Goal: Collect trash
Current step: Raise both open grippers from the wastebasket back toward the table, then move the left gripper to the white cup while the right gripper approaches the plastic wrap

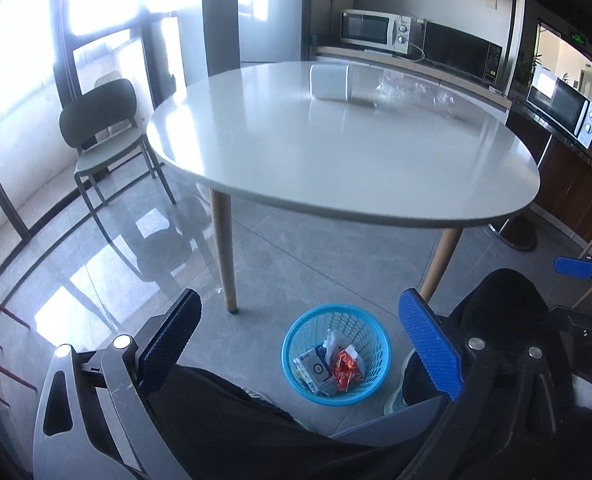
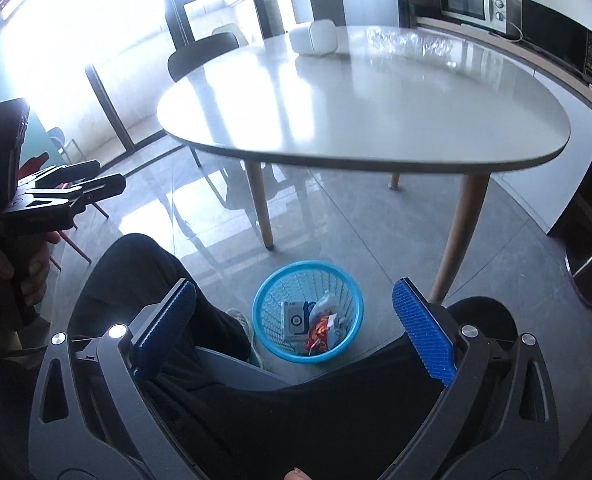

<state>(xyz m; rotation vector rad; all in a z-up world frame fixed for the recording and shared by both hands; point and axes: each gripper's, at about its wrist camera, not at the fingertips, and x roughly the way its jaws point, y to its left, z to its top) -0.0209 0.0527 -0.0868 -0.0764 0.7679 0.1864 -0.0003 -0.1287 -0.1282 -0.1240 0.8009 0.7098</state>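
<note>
A blue mesh basket stands on the grey floor in front of the table. Inside it lie a white-and-blue box, a red wrapper and crumpled white plastic. My left gripper hangs open above the basket with nothing between its blue pads. Above the same basket my right gripper is open and empty too. A white container and clear crumpled plastic rest at the far side of the white table.
A person's legs in dark trousers flank the basket, shoes beside it. Wooden table legs stand just behind the basket. A green chair is at the left, and microwaves sit on the counter behind.
</note>
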